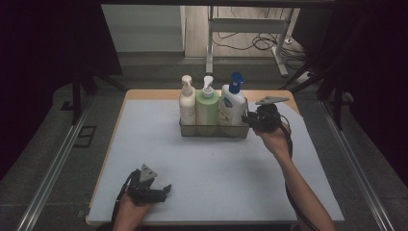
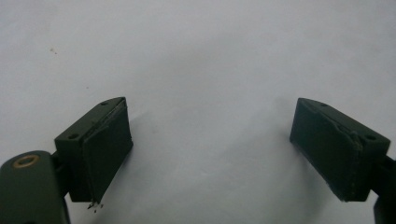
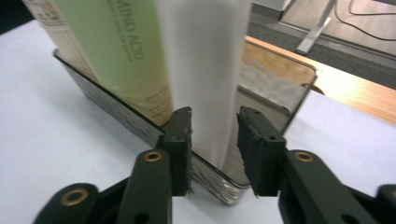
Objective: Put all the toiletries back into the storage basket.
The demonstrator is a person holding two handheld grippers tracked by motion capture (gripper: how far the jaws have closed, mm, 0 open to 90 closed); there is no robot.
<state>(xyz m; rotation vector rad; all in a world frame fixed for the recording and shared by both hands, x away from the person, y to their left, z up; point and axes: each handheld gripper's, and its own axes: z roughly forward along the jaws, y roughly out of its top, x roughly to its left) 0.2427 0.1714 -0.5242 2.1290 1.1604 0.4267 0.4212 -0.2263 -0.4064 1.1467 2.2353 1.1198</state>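
Right gripper [image 3: 214, 135] at the right end of the wire basket [image 1: 214, 130], near the table's far edge: jaws narrowed around the white bottle [image 3: 205, 70], pads close beside it, contact not discernible. Green bottle [image 3: 121, 51] and cream bottle [image 1: 187, 101] stand beside it in the basket. Left gripper [image 2: 210, 149], jaws wide apart and empty, rests over the white mat [image 2: 201, 56] near the front edge.
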